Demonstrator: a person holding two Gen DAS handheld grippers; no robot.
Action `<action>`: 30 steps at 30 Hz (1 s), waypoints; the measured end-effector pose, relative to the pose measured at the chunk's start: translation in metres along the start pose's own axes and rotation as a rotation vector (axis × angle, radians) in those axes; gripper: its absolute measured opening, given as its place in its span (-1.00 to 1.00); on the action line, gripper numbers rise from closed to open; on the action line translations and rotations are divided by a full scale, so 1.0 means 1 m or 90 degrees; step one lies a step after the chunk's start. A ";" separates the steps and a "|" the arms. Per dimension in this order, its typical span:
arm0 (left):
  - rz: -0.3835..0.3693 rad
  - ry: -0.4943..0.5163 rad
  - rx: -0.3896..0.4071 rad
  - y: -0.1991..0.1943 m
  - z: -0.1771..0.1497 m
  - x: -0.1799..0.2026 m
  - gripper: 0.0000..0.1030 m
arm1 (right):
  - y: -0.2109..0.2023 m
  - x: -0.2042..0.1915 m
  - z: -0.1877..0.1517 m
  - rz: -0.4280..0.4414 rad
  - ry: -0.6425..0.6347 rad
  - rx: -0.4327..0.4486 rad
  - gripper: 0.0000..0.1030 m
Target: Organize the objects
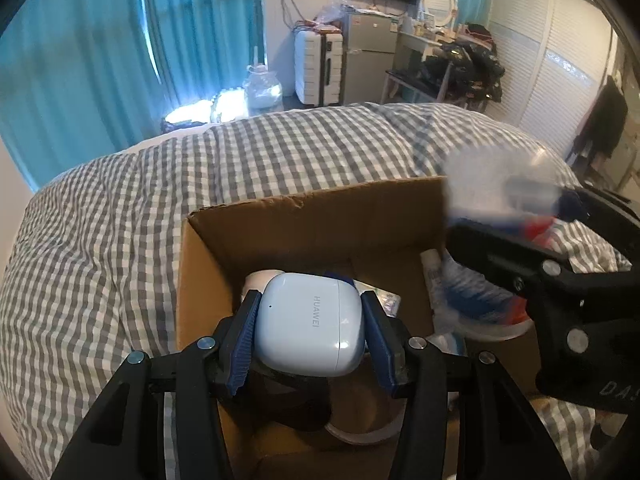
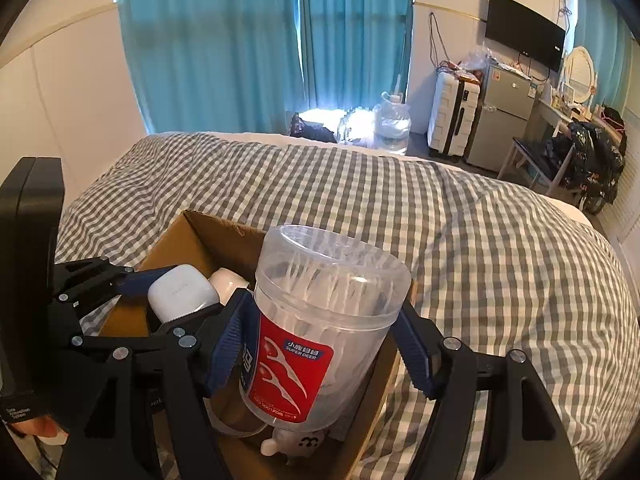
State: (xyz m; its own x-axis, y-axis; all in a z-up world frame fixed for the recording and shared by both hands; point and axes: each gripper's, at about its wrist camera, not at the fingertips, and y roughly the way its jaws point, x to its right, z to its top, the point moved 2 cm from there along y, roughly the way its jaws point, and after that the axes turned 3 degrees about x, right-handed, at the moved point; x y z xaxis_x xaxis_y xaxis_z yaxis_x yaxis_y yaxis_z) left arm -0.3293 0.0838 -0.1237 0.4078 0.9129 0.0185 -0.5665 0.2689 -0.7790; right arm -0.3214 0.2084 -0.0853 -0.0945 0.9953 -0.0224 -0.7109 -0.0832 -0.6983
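My left gripper [image 1: 310, 312] is shut on a pale blue Huawei earbud case [image 1: 310, 320] and holds it above the open cardboard box [image 1: 320, 216]. The case also shows in the right wrist view [image 2: 182, 290]. My right gripper [image 2: 324, 320] is shut on a clear plastic jar of floss picks [image 2: 320, 320] with a red label, held over the box [image 2: 208, 236]. In the left wrist view the jar [image 1: 496, 216] is blurred at the right, in the right gripper [image 1: 520, 252].
The box rests on a bed with a grey checked cover [image 1: 280, 152]. Inside the box lie a white cup [image 2: 226, 282], a tape roll [image 1: 360, 436], a small white bottle [image 2: 288, 442] and other small items. A suitcase [image 2: 452, 112], fridge and chair stand beyond the bed.
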 end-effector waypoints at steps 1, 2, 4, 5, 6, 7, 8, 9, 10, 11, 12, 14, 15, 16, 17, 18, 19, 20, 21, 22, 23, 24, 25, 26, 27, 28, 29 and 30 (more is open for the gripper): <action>0.000 0.002 0.003 -0.003 -0.001 0.001 0.30 | -0.003 0.000 0.002 0.000 0.002 0.004 0.39; 0.003 0.004 0.009 -0.007 -0.001 0.002 0.54 | -0.009 0.000 0.002 -0.004 0.006 0.010 0.45; 0.004 0.009 0.023 -0.017 0.002 0.003 0.60 | -0.019 0.001 0.007 -0.009 0.011 0.021 0.49; 0.005 0.012 0.028 -0.024 0.003 0.005 0.61 | -0.021 0.006 0.011 -0.012 0.012 0.025 0.50; 0.008 0.014 0.030 -0.032 0.005 0.006 0.63 | -0.028 0.007 0.014 -0.018 0.012 0.030 0.51; 0.012 0.015 0.034 -0.039 0.006 0.006 0.65 | -0.036 0.008 0.018 -0.023 0.012 0.036 0.51; 0.013 0.014 0.040 -0.048 0.008 0.006 0.69 | -0.046 0.009 0.020 -0.028 0.013 0.044 0.53; 0.014 0.014 0.049 -0.060 0.011 0.007 0.72 | -0.054 0.012 0.024 -0.031 0.013 0.050 0.56; 0.015 0.013 0.057 -0.069 0.012 0.008 0.74 | -0.067 0.012 0.026 -0.036 0.014 0.059 0.58; 0.017 0.015 0.072 -0.085 0.015 0.010 0.78 | -0.080 0.011 0.029 -0.040 0.015 0.070 0.60; 0.021 0.016 0.083 -0.097 0.018 0.011 0.82 | -0.092 0.011 0.034 -0.045 0.015 0.081 0.61; 0.031 0.019 0.111 -0.125 0.024 0.015 0.84 | -0.117 0.011 0.042 -0.055 0.021 0.102 0.62; 0.035 0.020 0.123 -0.136 0.026 0.017 0.87 | -0.129 0.011 0.046 -0.057 0.026 0.113 0.66; 0.038 0.021 0.134 -0.148 0.029 0.018 0.89 | -0.143 0.009 0.048 -0.055 0.029 0.125 0.67; 0.042 0.021 0.147 -0.160 0.032 0.021 0.91 | -0.158 0.007 0.051 -0.054 0.031 0.137 0.69; 0.046 0.019 0.159 -0.172 0.037 0.024 0.92 | -0.174 0.005 0.053 -0.058 0.029 0.151 0.70; 0.048 0.017 0.168 -0.183 0.038 0.025 0.92 | -0.187 0.002 0.055 -0.065 0.024 0.162 0.71; 0.050 0.016 0.178 -0.195 0.040 0.027 0.93 | -0.198 0.000 0.056 -0.071 0.020 0.172 0.74; 0.053 0.017 0.190 -0.208 0.040 0.029 0.93 | -0.209 -0.002 0.057 -0.078 0.016 0.181 0.77; 0.056 0.018 0.200 -0.217 0.040 0.030 0.94 | -0.222 -0.004 0.058 -0.083 0.013 0.192 0.77; 0.062 0.019 0.212 -0.229 0.040 0.032 0.94 | -0.234 -0.006 0.058 -0.088 0.011 0.202 0.78; 0.066 0.020 0.222 -0.239 0.039 0.033 0.95 | -0.245 -0.008 0.057 -0.092 0.011 0.211 0.79; 0.068 0.020 0.233 -0.249 0.038 0.034 0.95 | -0.256 -0.010 0.057 -0.095 0.011 0.221 0.80; 0.071 0.021 0.245 -0.260 0.037 0.036 0.96 | -0.268 -0.010 0.056 -0.097 0.012 0.234 0.81; 0.075 0.021 0.253 -0.268 0.036 0.036 0.96 | -0.278 -0.011 0.055 -0.099 0.013 0.244 0.82; 0.081 0.022 0.263 -0.276 0.035 0.037 0.96 | -0.287 -0.012 0.054 -0.100 0.013 0.252 0.83; 0.088 0.023 0.274 -0.283 0.033 0.037 0.97 | -0.296 -0.012 0.053 -0.103 0.016 0.264 0.89; 0.099 0.023 0.286 -0.292 0.030 0.037 0.98 | -0.304 -0.011 0.049 -0.105 0.017 0.274 0.92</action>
State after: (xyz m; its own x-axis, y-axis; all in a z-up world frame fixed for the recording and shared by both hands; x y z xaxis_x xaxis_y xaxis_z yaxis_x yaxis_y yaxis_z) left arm -0.1705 0.0484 0.1235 0.3143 0.9436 -0.1045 -0.8731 0.2441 -0.4220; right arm -0.1384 0.2206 0.1624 0.0582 0.9975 0.0412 -0.9404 0.0686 -0.3330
